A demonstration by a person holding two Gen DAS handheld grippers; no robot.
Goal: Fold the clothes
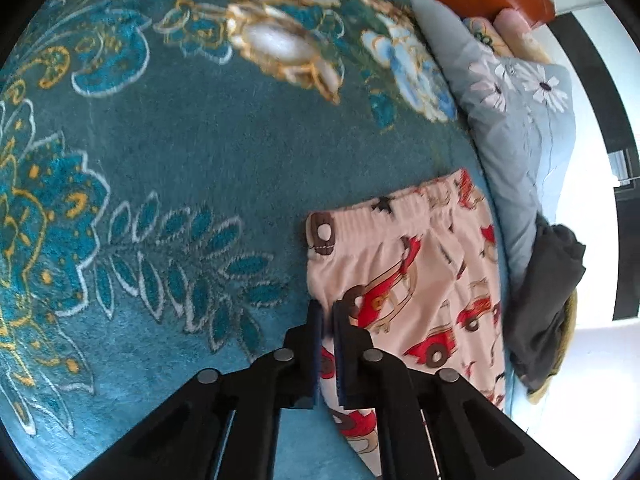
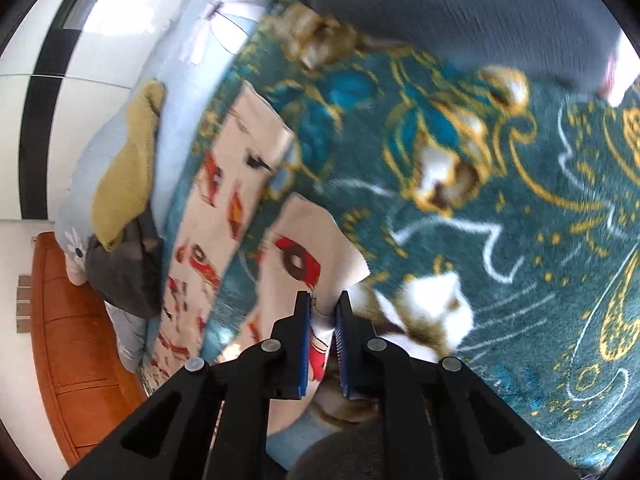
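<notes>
Pink car-print trousers point(image 1: 404, 280) flat on teal floral blanket point(image 1: 180, 152) of bed, lower right of left view; waistband uppermost. Left gripper point(image 1: 325, 312) jaws pinched on side edge; right gripper point(image 2: 323, 312) jaws clamping leg-end fabric. No fold evident: judged early stage, folding still ahead.

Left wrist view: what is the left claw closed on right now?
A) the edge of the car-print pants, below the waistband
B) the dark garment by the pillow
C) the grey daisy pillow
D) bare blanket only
A: the left claw pinches the side edge of the car-print pants lying on the teal blanket.
</notes>
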